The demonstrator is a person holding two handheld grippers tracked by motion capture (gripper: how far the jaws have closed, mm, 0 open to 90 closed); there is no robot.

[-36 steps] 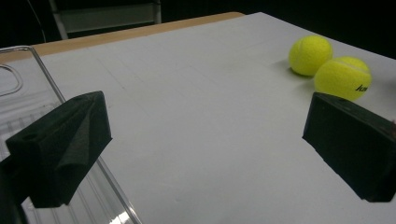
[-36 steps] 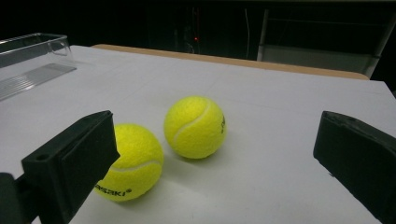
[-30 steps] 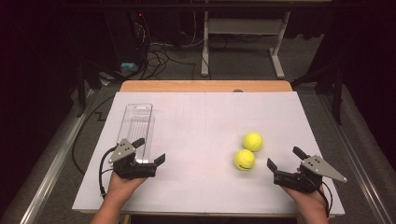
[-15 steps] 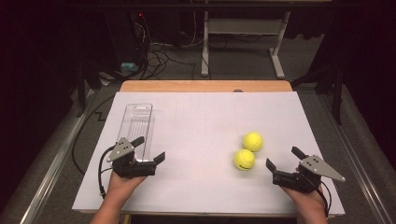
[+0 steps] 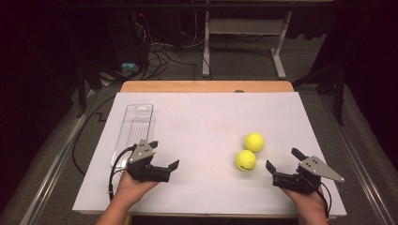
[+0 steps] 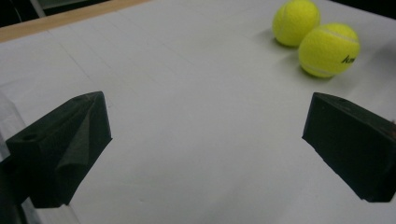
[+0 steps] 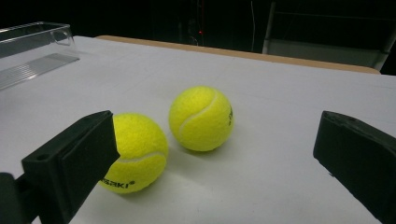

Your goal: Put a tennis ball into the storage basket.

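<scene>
The nearer tennis ball [image 5: 245, 160], touching the farther ball [image 5: 254, 142] on the white surface [image 5: 202, 126], is found just left of and ahead of the right gripper [image 5: 281, 164], whose fingers are spread wide and empty, while the left gripper [image 5: 165, 156], equally wide, is held well apart.

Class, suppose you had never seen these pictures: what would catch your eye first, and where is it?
Two bright yellow tennis balls lie side by side on the white table, right of centre. The right gripper sits close beside them, jaws open, and the left gripper, also open, is next to a clear plastic container at the left.
</scene>
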